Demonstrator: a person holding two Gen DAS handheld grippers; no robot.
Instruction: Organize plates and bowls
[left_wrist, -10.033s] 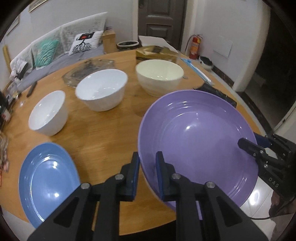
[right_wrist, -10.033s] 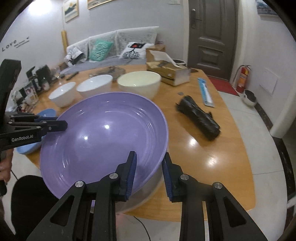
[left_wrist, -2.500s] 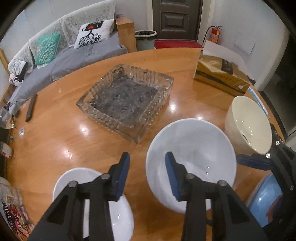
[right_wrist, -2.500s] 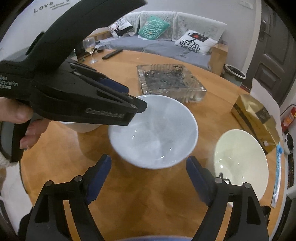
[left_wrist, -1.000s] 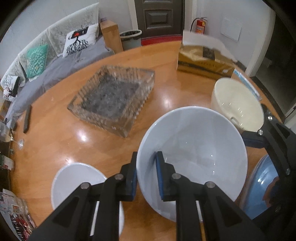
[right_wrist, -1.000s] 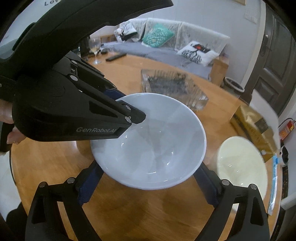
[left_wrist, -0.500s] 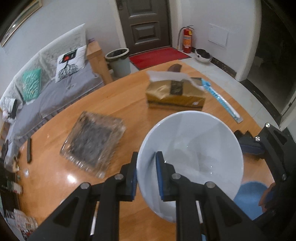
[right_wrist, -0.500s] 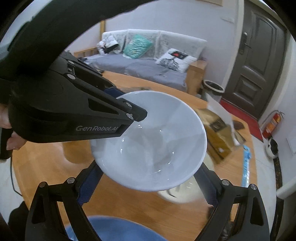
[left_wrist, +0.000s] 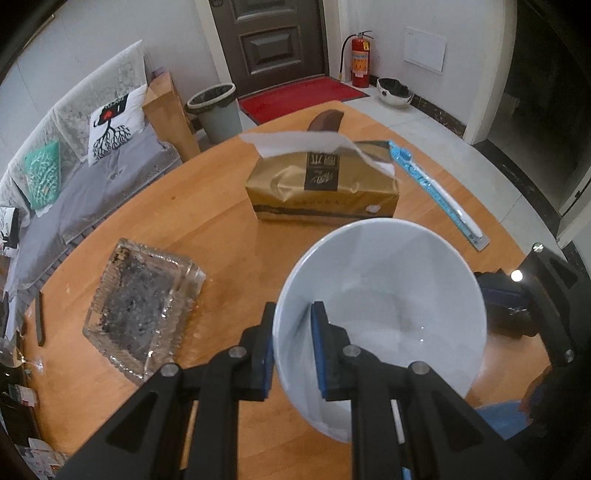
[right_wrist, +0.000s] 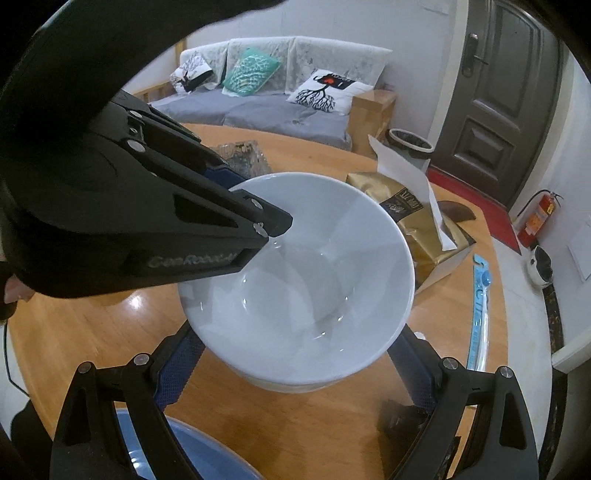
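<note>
White bowl (left_wrist: 384, 314) in transit. Compared with a second ago, the bowl has left the cluster by the glass tray (left_wrist: 142, 306) and now hangs clear of the table (left_wrist: 207, 229), nearer the tissue box (left_wrist: 321, 192); the cream bowl seen beside it then is out of sight, probably beneath it. The left gripper (left_wrist: 291, 347) has its jaws clamped on the near rim, one pad inside the wall and one outside. The right gripper (right_wrist: 295, 354) has its jaws spread wide, one on either side of the bowl's lower wall; contact there cannot be confirmed, since the bowl hides the pads. A blue plate (right_wrist: 173, 450) lies below, at the table's near edge. The move reads as the carrying stage of nesting: the bowl seems bound for a larger bowl, with lowering and release yet to come.

Materials: the bowl is glazed ceramic, smooth and glossy, deep with flaring walls, so a rim pinch may slip. The tray is thick ribbed glass; the table is lacquered wood; the box is soft gold wrap with a tissue sticking up.
</note>
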